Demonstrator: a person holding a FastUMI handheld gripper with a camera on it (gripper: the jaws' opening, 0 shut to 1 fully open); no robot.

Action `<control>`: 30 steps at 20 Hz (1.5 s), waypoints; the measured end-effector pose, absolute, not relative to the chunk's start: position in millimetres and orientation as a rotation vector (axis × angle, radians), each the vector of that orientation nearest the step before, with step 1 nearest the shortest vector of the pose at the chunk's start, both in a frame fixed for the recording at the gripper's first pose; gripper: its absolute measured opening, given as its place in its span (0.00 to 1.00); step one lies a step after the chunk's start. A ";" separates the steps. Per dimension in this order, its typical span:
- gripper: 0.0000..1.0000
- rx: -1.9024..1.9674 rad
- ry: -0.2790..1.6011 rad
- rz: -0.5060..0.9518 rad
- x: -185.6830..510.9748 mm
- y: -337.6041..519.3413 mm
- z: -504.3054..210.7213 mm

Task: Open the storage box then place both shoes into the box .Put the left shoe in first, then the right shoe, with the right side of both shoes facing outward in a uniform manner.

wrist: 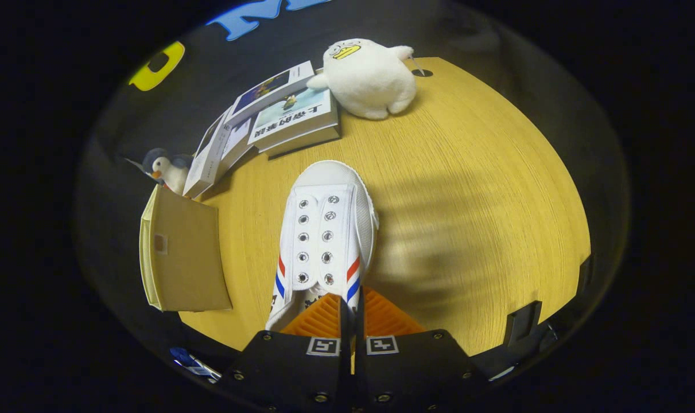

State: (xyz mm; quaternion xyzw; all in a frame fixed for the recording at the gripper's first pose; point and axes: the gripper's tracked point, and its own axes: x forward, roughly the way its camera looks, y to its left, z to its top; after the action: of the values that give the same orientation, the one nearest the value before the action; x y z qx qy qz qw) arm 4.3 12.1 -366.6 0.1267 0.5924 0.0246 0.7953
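Note:
A white canvas shoe with metal eyelets and red and blue side stripes points away from me, toe toward the books. My gripper is shut on the shoe's right side wall near the heel opening, both fingers pressed together on the thin canvas. The shoe seems lifted a little above the wooden table, with a blurred shadow to its right. The storage box, beige with a pale yellow rim, stands to the left of the shoe, its lid side facing me; its inside is hidden.
A stack of books lies beyond the shoe's toe. A white plush duck sits behind them, and a small penguin toy stands behind the box. The table's edge curves close on the right.

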 end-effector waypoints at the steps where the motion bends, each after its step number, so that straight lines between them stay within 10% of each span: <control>1: 0.03 0.262 1.273 0.067 4.9 16.2 -360.1; 30: 0.02 0.063 1.192 0.556 51.2 270.8 -240.7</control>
State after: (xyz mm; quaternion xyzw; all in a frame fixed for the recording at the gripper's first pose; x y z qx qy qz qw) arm 51.2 270.8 -240.7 0.0293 0.5540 0.2585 0.7908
